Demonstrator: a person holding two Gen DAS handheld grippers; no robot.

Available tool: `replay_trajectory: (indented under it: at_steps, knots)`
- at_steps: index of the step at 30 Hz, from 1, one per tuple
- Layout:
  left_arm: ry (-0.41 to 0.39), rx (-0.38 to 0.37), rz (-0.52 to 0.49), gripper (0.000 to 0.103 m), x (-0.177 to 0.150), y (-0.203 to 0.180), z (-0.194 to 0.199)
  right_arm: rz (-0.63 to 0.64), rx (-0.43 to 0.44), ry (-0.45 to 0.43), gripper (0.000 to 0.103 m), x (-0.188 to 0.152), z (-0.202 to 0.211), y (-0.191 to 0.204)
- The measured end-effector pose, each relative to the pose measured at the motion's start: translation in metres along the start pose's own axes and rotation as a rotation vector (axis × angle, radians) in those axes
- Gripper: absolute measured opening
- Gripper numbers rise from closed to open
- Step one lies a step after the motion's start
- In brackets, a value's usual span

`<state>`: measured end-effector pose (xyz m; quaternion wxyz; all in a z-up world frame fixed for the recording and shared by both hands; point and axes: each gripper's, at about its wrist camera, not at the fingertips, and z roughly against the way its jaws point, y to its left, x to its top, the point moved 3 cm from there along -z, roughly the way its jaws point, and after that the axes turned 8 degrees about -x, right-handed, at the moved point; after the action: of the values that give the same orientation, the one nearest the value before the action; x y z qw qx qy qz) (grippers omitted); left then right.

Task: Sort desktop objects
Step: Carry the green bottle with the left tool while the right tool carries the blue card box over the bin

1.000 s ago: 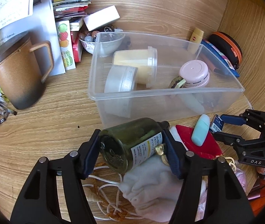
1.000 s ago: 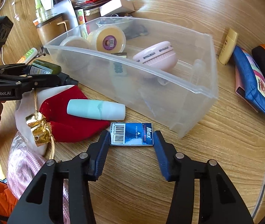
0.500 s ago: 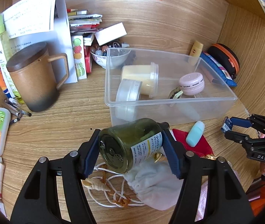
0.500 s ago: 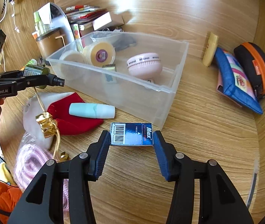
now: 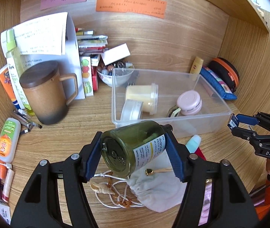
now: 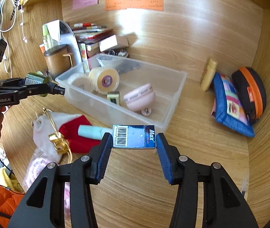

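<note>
My left gripper (image 5: pixel 133 152) is shut on a dark green glass jar (image 5: pixel 131 148) with a white label, held in the air just in front of the clear plastic bin (image 5: pixel 207 117). My right gripper (image 6: pixel 134 142) is shut on a small blue box (image 6: pixel 134 136) with a barcode, held above the desk near the bin's (image 6: pixel 176 87) front corner. The bin holds a yellow tub (image 5: pixel 142 96), a white round container (image 5: pixel 131 110) and a pink round case (image 5: pixel 190 102). A mint tube (image 6: pixel 91 132) lies on a red pouch (image 6: pixel 74 131).
A brown lidded mug (image 5: pixel 43 95), books and a white stand fill the back left. A blue pouch (image 6: pixel 230 106), an orange-black case (image 6: pixel 250 93) and a yellow tube (image 6: pixel 209 74) lie at the right. A white cloth bag (image 5: pixel 159 190) and cord lie below the jar.
Both grippers have risen and pulled back from the desk, each still holding its object. More of the back wall with its paper notes has come into view.
</note>
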<state>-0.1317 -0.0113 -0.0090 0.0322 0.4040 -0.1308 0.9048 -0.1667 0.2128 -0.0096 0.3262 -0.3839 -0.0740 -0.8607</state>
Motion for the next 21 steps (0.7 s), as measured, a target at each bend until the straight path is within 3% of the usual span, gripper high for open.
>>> replay_trajectory:
  at_steps: [13, 21]
  knots:
    - [-0.044, -0.018, -0.022, 0.064, 0.025, -0.009, 0.002, 0.016, -0.009, -0.066, 0.044, 0.028, 0.0, -0.003]
    - [-0.033, -0.051, -0.048, 0.064, 0.041, -0.019, -0.017, 0.014, -0.009, -0.051, 0.044, 0.038, -0.016, -0.013]
